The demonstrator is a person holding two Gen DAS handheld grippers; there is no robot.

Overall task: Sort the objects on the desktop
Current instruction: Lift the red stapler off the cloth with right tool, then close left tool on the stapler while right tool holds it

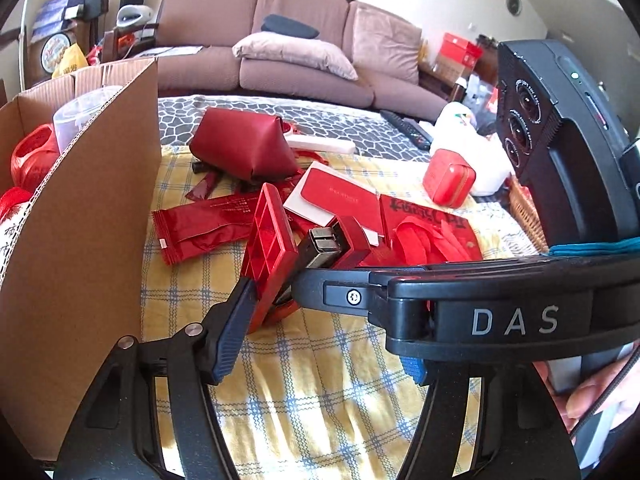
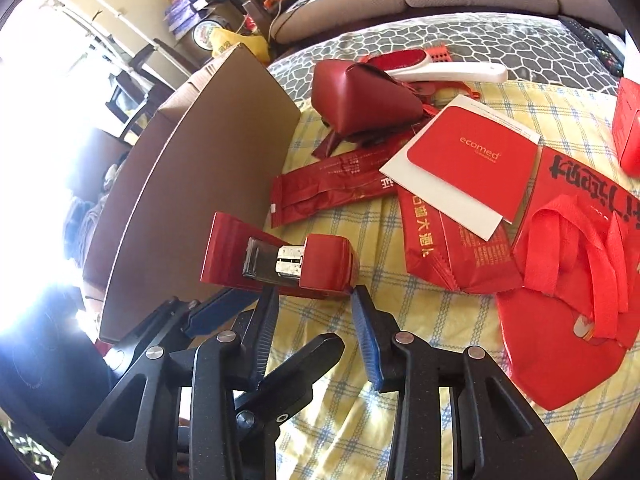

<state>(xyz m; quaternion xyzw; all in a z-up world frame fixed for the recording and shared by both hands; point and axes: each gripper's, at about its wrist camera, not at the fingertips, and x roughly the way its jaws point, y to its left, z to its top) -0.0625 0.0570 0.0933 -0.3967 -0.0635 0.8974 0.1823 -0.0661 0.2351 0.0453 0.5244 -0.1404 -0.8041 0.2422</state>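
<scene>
The red stapler (image 2: 304,268) is off the bench, near its left edge and just beside the tall cardboard box (image 1: 80,240). It is hinged open: the base plate, ribbed in a grid underneath, stands tilted away from the metal staple track and the glossy red cap. The right gripper (image 2: 314,300) has its jaws clenched on the near end of the stapler, one ribbed pad on each side. The left gripper (image 1: 320,328) is not grasping. Its jaws stand apart, one blue pad against the base plate and the other well clear of the stapler.

The bench is covered by a soft yellow cloth (image 1: 320,400) checked in blue and white. It lies over a grey cloth with a pebble pattern along the far edge.

Just past the stapler lies a crinkled red foil packet (image 1: 200,228). Beyond that is a dark red pouch (image 1: 240,144), smooth and wedge-shaped. A red card on white paper (image 2: 460,160) lies mid-bench, touching a red fabric bag (image 2: 560,280) with looped handles. A small rounded red case (image 1: 448,176) sits toward the right edge, near a wicker basket (image 1: 524,212).

Behind the bench, a brown cushioned sofa (image 1: 300,40) runs along a pale wall.
</scene>
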